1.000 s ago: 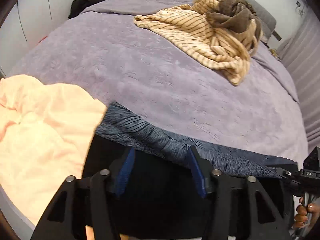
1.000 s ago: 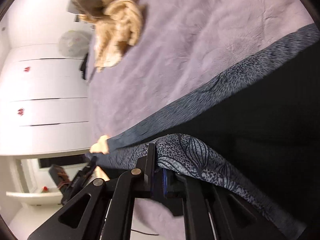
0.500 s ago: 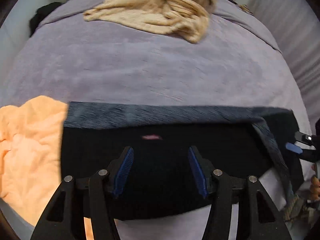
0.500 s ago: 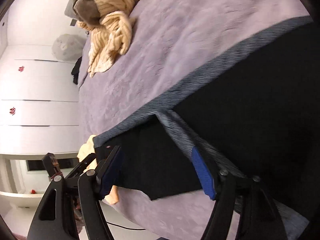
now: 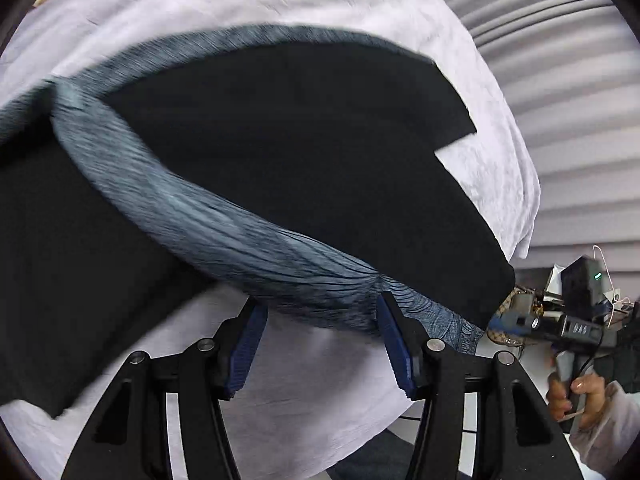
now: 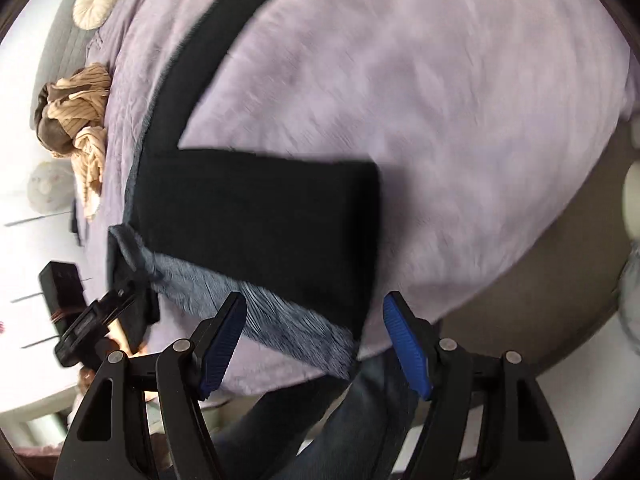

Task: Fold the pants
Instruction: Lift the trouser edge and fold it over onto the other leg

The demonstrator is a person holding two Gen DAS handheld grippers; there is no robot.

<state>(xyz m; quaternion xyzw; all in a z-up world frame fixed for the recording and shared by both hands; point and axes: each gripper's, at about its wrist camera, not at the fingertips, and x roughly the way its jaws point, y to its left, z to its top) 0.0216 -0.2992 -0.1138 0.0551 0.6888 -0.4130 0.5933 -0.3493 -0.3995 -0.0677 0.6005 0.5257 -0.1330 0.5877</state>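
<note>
The black pants [image 5: 304,144] lie spread on the lilac bed cover [image 5: 280,8], with a blue-grey patterned side stripe [image 5: 224,232] folded diagonally across them. My left gripper [image 5: 320,340] is open, its blue pads just short of the stripe's near edge. In the right wrist view the pants [image 6: 256,216] lie with one leg running up and away, the stripe [image 6: 280,320] near the bed edge. My right gripper [image 6: 316,340] is open and empty above that edge. The right gripper also shows in the left wrist view [image 5: 516,322].
A beige striped garment [image 6: 80,116] is heaped at the far side of the bed, near a round cushion [image 6: 98,0]. Grey curtains [image 5: 560,80] hang beside the bed. The bed edge [image 6: 440,312] drops to the floor close to my right gripper.
My right gripper has let go of the patterned stripe and now stands open. Both grippers have swung toward the pants' other end; the orange garment has left the left view.
</note>
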